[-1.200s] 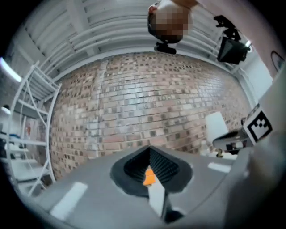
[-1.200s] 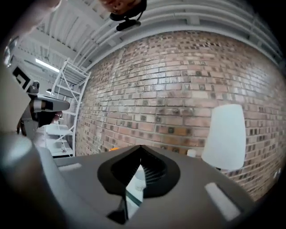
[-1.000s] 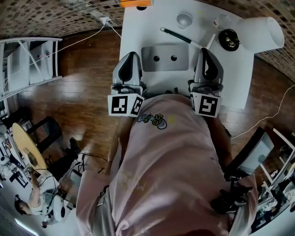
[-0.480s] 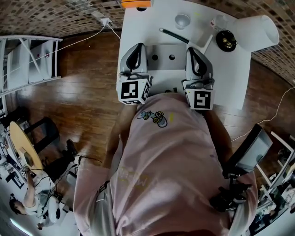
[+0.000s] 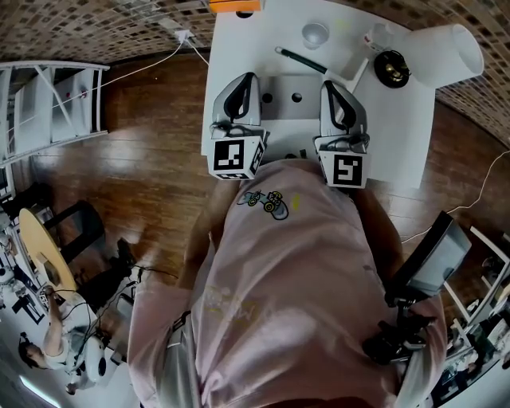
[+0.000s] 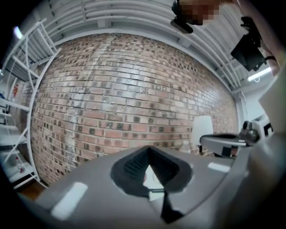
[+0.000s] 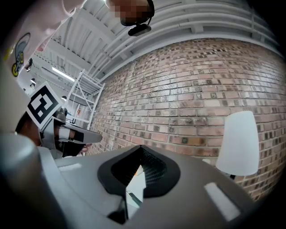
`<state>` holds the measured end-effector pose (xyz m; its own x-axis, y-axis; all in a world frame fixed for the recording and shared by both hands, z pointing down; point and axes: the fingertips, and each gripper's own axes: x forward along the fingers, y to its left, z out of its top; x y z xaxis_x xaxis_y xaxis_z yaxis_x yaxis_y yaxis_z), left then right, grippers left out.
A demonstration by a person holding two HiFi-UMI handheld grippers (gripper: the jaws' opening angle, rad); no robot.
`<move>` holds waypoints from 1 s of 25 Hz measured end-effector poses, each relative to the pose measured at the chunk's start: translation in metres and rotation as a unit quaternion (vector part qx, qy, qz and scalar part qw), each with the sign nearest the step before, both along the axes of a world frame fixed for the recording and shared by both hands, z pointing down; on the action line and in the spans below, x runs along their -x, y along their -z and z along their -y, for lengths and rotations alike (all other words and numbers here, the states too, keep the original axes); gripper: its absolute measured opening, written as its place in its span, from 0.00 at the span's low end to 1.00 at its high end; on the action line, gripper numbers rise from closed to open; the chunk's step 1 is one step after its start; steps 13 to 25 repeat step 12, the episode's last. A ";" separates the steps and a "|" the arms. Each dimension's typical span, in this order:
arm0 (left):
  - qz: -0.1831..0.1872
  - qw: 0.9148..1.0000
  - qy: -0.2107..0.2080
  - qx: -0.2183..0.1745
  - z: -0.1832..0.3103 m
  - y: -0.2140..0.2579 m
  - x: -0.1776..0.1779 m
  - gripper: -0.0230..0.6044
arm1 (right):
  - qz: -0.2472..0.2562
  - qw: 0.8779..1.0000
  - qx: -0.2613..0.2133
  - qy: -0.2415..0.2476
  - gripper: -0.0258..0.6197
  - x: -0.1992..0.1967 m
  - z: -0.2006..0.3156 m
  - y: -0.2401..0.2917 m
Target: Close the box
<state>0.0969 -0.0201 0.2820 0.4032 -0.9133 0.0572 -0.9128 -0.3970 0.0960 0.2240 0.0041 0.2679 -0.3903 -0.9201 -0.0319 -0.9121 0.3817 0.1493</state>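
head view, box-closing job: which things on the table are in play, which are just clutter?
In the job: grey box; left gripper and right gripper, both shut, one at each side of it.

Lying about: small white bowl; black rod; black round object; white lamp; orange item at the far edge.

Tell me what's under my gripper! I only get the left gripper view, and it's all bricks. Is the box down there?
Observer: Yes. The head view shows a grey box on the white table, right beside your left gripper.
Operator: Is the other gripper near it too?
Observer: Yes. The right gripper is at the box's opposite side, so the two flank it.
Operator: Is that one holding anything?
Observer: No. The right gripper view shows its fingers shut with nothing between them.
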 end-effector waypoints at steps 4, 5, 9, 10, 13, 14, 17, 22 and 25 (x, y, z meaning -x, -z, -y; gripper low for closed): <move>0.008 1.000 -0.002 0.005 0.000 -0.001 -0.007 0.04 | -0.002 1.000 0.010 -0.001 0.04 -0.004 0.002 -0.006; 0.011 1.000 -0.004 0.005 -0.001 -0.003 -0.008 0.04 | -0.001 1.000 0.011 -0.001 0.04 -0.004 0.001 -0.007; 0.019 1.000 -0.007 0.010 -0.001 -0.011 -0.010 0.04 | -0.005 1.000 0.013 -0.004 0.04 -0.007 0.002 -0.009; 0.021 1.000 -0.007 0.014 -0.001 -0.013 -0.010 0.04 | -0.006 1.000 0.014 -0.004 0.04 -0.008 0.003 -0.010; 0.023 0.999 -0.005 0.022 0.002 -0.018 -0.009 0.04 | -0.006 1.000 0.018 -0.004 0.04 -0.008 0.005 -0.013; 0.023 0.999 -0.005 0.022 0.002 -0.018 -0.009 0.04 | -0.006 1.000 0.018 -0.004 0.04 -0.008 0.005 -0.013; 0.023 0.999 -0.005 0.022 0.002 -0.018 -0.009 0.04 | -0.006 1.000 0.018 -0.004 0.04 -0.008 0.005 -0.013; 0.023 0.999 -0.005 0.022 0.002 -0.018 -0.009 0.04 | -0.006 1.000 0.018 -0.004 0.04 -0.008 0.005 -0.013; 0.023 0.999 -0.005 0.022 0.002 -0.018 -0.009 0.04 | -0.006 1.000 0.018 -0.004 0.04 -0.008 0.005 -0.013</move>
